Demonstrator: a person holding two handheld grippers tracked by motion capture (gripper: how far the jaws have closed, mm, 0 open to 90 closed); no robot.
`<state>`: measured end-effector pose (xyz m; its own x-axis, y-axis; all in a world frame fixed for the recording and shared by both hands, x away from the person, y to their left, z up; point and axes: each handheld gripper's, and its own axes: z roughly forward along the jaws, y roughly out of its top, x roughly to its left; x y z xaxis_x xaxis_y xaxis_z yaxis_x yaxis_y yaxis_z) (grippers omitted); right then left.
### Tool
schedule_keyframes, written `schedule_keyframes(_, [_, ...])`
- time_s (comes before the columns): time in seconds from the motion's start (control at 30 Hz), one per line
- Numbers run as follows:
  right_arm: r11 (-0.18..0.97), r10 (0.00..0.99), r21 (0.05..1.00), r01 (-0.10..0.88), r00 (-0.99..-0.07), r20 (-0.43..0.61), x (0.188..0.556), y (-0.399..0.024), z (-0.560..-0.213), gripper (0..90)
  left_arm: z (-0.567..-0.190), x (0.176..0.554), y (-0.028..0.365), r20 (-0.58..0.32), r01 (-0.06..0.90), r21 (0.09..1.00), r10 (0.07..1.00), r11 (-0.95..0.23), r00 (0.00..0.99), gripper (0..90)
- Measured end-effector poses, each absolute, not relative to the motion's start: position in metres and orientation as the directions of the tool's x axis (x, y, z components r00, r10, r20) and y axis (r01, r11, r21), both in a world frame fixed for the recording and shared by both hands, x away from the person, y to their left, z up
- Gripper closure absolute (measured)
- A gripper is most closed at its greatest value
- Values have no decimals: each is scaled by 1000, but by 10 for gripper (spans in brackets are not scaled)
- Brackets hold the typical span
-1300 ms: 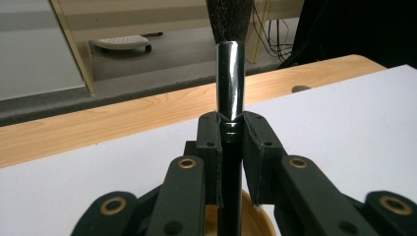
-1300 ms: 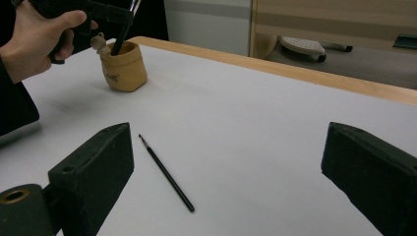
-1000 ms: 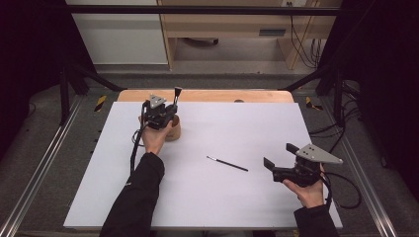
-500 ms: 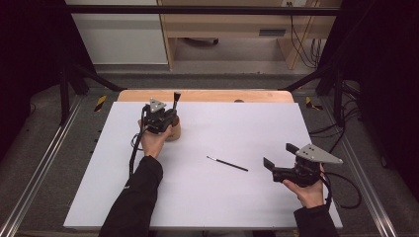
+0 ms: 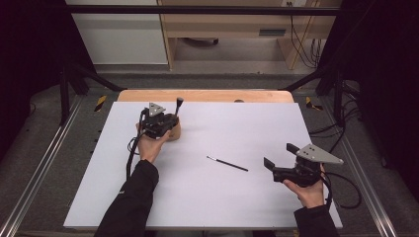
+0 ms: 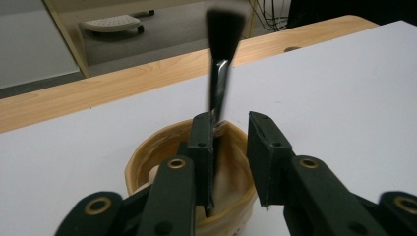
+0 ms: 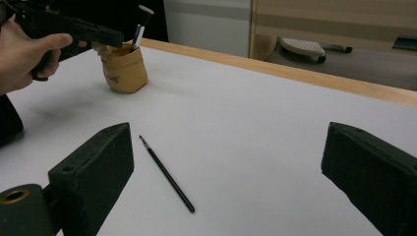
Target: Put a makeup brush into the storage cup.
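From above, the left gripper (image 5: pixel 165 129) sits over the cup (image 5: pixel 174 132), its jaws just opening off the brush (image 5: pixel 178 105) standing inside. Its own view shows a gap. The right gripper (image 7: pixel 226 182) waits wide by the thin brush (image 7: pixel 166 173).

One tan cup (image 5: pixel 173 129) holding one wide brush (image 5: pixel 179 103), one thin brush (image 5: pixel 227 163) lying mid-table, and two hand-held grippers.

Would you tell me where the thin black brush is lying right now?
In the high view the thin black brush lies flat on the white table, right of centre, just left of the right gripper.
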<state>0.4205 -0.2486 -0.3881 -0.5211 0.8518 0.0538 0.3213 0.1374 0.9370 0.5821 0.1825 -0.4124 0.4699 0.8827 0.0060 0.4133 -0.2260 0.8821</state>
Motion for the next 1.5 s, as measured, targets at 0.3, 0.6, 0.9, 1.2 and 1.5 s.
schedule_keyframes(0.3, [130,856,938,320,-514,57,420,-252,-387,60,-394,554,198,-2,370,904,863,-214,505,534])
schedule_keyframes(0.6, [127,857,941,315,-512,55,419,-252,-386,61,-383,530,206,-21,344,917,839,-201,544,394])
schedule_keyframes(0.9, [126,856,943,309,-514,54,418,-254,-385,62,-378,509,215,-40,339,922,823,-189,567,295])
schedule_keyframes(1.2, [127,855,942,310,-515,55,418,-254,-384,62,-377,490,223,-35,324,926,811,-194,584,215])
schedule_keyframes(1.5, [128,854,943,306,-517,52,417,-253,-384,62,-380,468,231,-50,312,934,798,-176,600,164])
